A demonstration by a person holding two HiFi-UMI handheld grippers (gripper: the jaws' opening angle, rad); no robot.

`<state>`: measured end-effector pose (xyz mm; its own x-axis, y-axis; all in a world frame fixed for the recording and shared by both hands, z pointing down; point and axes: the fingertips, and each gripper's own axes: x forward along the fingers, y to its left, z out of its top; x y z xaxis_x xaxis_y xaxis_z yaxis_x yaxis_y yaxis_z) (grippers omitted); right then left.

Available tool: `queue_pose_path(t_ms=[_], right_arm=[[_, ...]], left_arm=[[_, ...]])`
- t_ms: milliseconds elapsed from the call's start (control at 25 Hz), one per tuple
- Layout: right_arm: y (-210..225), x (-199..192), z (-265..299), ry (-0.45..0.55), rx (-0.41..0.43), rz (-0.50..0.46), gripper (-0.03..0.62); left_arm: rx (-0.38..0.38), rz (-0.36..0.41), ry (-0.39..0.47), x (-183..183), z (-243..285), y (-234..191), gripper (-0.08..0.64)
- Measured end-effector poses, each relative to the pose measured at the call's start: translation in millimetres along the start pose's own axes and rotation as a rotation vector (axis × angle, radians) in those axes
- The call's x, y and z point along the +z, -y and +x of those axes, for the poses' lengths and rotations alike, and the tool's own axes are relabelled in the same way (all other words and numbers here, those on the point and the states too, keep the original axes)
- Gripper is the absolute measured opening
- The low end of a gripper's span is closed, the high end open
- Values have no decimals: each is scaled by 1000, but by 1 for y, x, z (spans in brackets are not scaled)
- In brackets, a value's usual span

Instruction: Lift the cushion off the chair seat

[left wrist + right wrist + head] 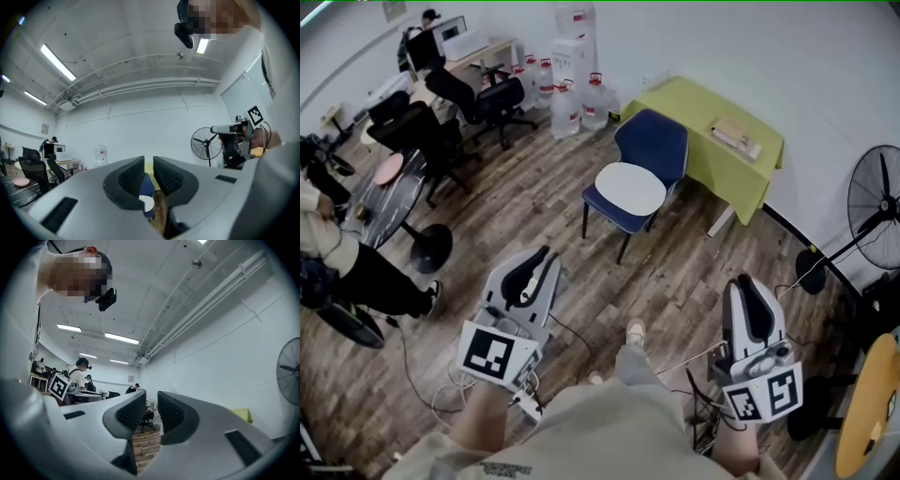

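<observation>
The left gripper (540, 259) has its grey jaws pressed together on nothing, with only a thin slit between the ribbed pads. Through that slit, in the left gripper view, the blue padded chair (148, 186) shows straight ahead. The right gripper (744, 283) is likewise closed and empty, and its own view does not take in the chair. Both are held well short of the chair, over the wood-plank floor (694, 272). The round white flat cushion (630, 188) lies on the chair's seat, covering most of it, and nothing rests on it. Behind the chair stands a table under a yellow-green cloth (694, 108), and a black pedestal fan (874, 195) stands well off to the chair's right. The cushion looks thin, light and soft, so it would likely sag if taken by one edge alone, and its cover seems smooth enough to slip from a shallow pinch. I judge the best hold to be a deep pinch on the rim at the front of the seat. The jaws would need to be opened first, perhaps with one gripper at each side of that rim to keep the cushion level.
</observation>
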<state>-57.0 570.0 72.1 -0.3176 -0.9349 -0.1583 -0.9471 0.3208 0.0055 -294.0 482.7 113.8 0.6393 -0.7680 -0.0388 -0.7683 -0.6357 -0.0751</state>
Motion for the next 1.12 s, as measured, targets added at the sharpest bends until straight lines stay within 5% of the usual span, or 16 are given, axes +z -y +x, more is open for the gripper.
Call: queue_pose_path(t_ms=[80, 200, 520, 1120], right_arm=[[0, -7, 9, -6, -16, 0, 165], [14, -22, 20, -18, -42, -1, 224], [77, -60, 89, -35, -30, 40, 232], [258, -133, 289, -158, 1, 86, 241]], left_arm=[[21, -2, 17, -3, 1, -12, 66], [36, 10, 18, -11, 11, -21, 185], [90, 16, -41, -41, 83, -55, 189], [126, -13, -150, -84, 331, -127, 196]])
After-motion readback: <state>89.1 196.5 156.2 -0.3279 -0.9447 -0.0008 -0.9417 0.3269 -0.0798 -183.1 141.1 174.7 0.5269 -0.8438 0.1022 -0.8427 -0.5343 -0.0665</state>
